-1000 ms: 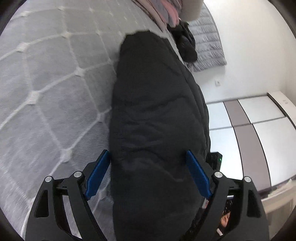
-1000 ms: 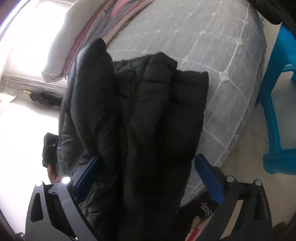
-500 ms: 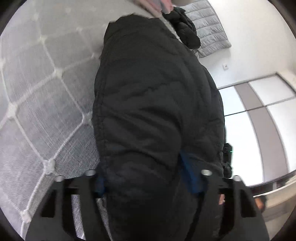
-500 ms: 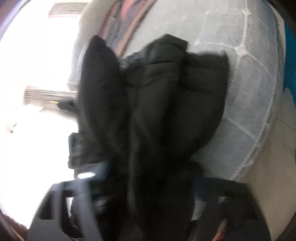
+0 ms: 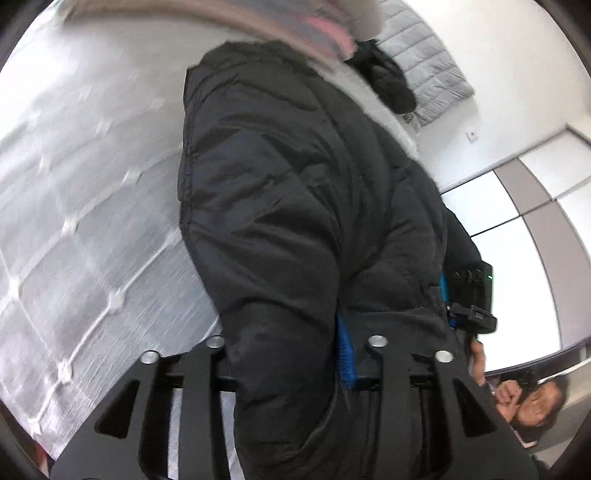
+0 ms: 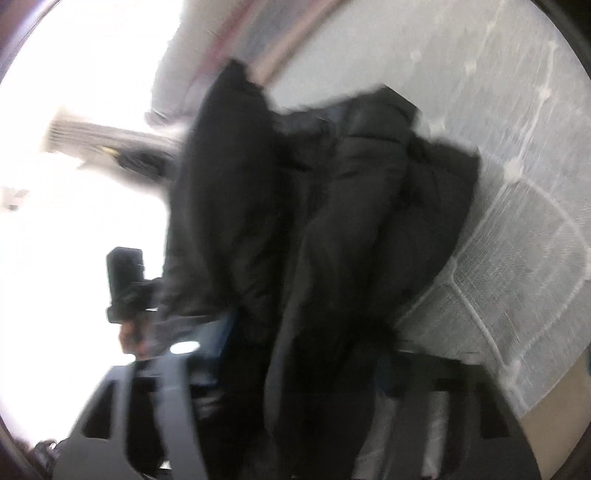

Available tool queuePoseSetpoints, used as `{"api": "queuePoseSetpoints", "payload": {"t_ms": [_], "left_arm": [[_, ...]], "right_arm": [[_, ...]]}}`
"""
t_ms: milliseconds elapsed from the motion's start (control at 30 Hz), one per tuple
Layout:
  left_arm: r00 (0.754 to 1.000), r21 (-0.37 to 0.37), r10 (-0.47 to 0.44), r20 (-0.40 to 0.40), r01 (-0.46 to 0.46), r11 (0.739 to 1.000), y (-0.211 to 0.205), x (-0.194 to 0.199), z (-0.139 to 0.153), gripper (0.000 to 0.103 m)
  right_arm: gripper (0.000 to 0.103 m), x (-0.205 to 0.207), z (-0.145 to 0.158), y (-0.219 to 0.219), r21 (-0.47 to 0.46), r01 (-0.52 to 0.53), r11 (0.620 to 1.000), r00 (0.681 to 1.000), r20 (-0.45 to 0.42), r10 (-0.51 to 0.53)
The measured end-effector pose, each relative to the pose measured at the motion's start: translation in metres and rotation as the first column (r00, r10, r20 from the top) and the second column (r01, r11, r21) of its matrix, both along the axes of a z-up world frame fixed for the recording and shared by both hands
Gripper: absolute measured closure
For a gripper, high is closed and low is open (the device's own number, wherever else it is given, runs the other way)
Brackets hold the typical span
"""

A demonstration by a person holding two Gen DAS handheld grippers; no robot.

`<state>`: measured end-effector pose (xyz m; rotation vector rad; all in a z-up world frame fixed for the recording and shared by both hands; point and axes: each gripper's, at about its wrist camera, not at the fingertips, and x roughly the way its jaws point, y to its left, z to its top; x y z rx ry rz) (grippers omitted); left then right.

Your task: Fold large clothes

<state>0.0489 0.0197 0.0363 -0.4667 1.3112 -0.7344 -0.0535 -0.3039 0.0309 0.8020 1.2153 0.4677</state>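
Note:
A large black puffer jacket (image 5: 295, 206) lies bunched lengthwise on a grey quilted bed (image 5: 92, 206). My left gripper (image 5: 291, 354) is shut on the jacket's near end; one blue fingertip (image 5: 345, 350) shows beside the pinched fabric. In the right wrist view, which is blurred, the jacket (image 6: 351, 221) hangs in thick folds over the bed (image 6: 517, 240) edge. My right gripper (image 6: 306, 354) is closed in on the jacket's near folds, with fabric filling the space between its fingers. The other gripper (image 6: 125, 280) shows at the left.
A striped pink and grey blanket (image 5: 303, 26) lies at the head of the bed. Another dark garment (image 5: 388, 81) and a grey quilted cover (image 5: 424, 74) lie beyond it. White wardrobe doors (image 5: 517, 229) stand at the right. A person's face (image 5: 535, 402) is low right.
Both grippers went from wide open around the jacket to closed on it. Both views have swung and now sit closer to the fabric.

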Motion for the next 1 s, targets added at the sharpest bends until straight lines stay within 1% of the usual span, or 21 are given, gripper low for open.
{"api": "queuePoseSetpoints", "payload": {"t_ms": [33,67,100,133,200,233,300,333,400,467,533,600,633,667,700,733,767,800,833,900,1000], "left_arm": [[0.999,-0.036,0.003,-0.032,-0.004,0.999,0.006,0.002,-0.011,0.059],[0.999,-0.065,0.004,-0.049,-0.007,0.998,0.009,0.001,-0.019,0.057],[0.998,-0.095,0.007,-0.069,-0.014,0.995,0.012,0.002,-0.023,0.054],[0.995,-0.141,0.012,-0.095,-0.026,0.99,0.016,0.005,-0.029,0.052],[0.993,-0.192,0.011,-0.12,-0.034,0.981,0.017,0.008,-0.038,0.048],[0.991,-0.206,0.008,-0.131,-0.035,0.978,0.018,0.01,-0.042,0.046],[0.99,-0.217,0.001,-0.138,-0.031,0.976,0.017,0.011,-0.049,0.043],[0.99,-0.219,-0.002,-0.139,-0.029,0.975,0.015,0.013,-0.051,0.04],[0.989,-0.222,-0.014,-0.147,-0.02,0.975,0.016,0.012,-0.055,0.035],[0.987,-0.226,-0.026,-0.158,-0.01,0.974,0.004,0.019,-0.057,0.029],[0.987,-0.211,-0.022,-0.16,-0.013,0.977,-0.002,0.021,-0.061,0.026],[0.989,-0.202,-0.013,-0.148,-0.017,0.979,-0.005,0.02,-0.062,0.026],[0.992,-0.185,-0.006,-0.125,-0.017,0.983,-0.007,0.02,-0.06,0.028],[0.994,-0.174,-0.002,-0.109,-0.017,0.985,-0.008,0.02,-0.058,0.031],[0.996,-0.156,0.003,-0.087,-0.017,0.988,-0.007,0.017,-0.055,0.039],[0.998,-0.13,0.011,-0.055,-0.018,0.991,-0.008,0.016,-0.05,0.046],[0.999,-0.11,0.014,-0.03,-0.017,0.994,-0.005,0.012,-0.048,0.05],[1.0,-0.09,0.015,-0.005,-0.015,0.996,-0.003,0.011,-0.043,0.056],[0.999,-0.061,0.014,0.028,-0.012,0.998,-0.003,0.009,-0.036,0.06],[0.997,-0.018,0.014,0.076,-0.012,1.0,0.002,0.006,-0.025,0.063],[0.991,0.021,0.024,0.132,-0.027,0.999,0.015,0.004,-0.007,0.067]], "right_arm": [[0.024,0.003,-0.002,0.0,-0.012,-0.001,1.0,1.0,-0.023,0.0],[0.024,0.008,-0.001,0.0,-0.002,0.001,1.0,1.0,-0.029,-0.001],[0.023,0.007,0.002,-0.004,0.007,0.013,1.0,1.0,-0.026,-0.013],[0.021,0.006,0.004,-0.009,0.008,0.021,1.0,1.0,-0.021,-0.021],[0.012,0.004,0.002,-0.019,-0.007,0.031,0.999,0.999,-0.042,-0.032],[0.012,0.004,0.0,-0.021,-0.007,0.031,0.999,0.998,-0.058,-0.031],[0.012,0.007,-0.005,-0.02,0.016,0.013,1.0,0.997,-0.079,-0.012],[0.012,0.009,-0.008,-0.021,0.032,0.009,0.999,0.996,-0.085,-0.007],[0.011,0.017,-0.017,-0.015,0.103,0.002,0.995,0.995,-0.101,0.009],[0.01,0.026,-0.032,-0.009,0.156,0.002,0.988,0.994,-0.11,0.016],[0.01,0.033,-0.04,-0.004,0.183,0.0,0.983,0.995,-0.098,0.018],[0.01,0.037,-0.041,-0.003,0.205,-0.003,0.979,0.998,-0.057,0.015],[0.012,0.036,-0.042,-0.002,0.207,-0.008,0.978,0.999,-0.033,0.015],[0.023,0.037,-0.04,0.001,0.189,-0.016,0.982,1.0,-0.006,0.017],[0.039,0.035,-0.04,0.005,0.171,-0.018,0.985,1.0,0.008,0.017],[0.043,0.035,-0.037,0.005,0.161,-0.014,0.987,1.0,0.026,0.01],[0.051,0.033,-0.032,0.003,0.153,-0.011,0.988,0.999,0.041,0.005],[0.056,0.032,-0.028,0.005,0.138,-0.01,0.99,0.998,0.057,0.002],[0.058,0.031,-0.024,0.006,0.125,-0.01,0.992,0.997,0.073,0.001],[0.064,0.029,-0.013,0.016,0.098,-0.022,0.995,0.993,0.118,0.01],[0.064,0.032,0.005,0.031,0.068,-0.051,0.996,0.982,0.186,0.038]]}}
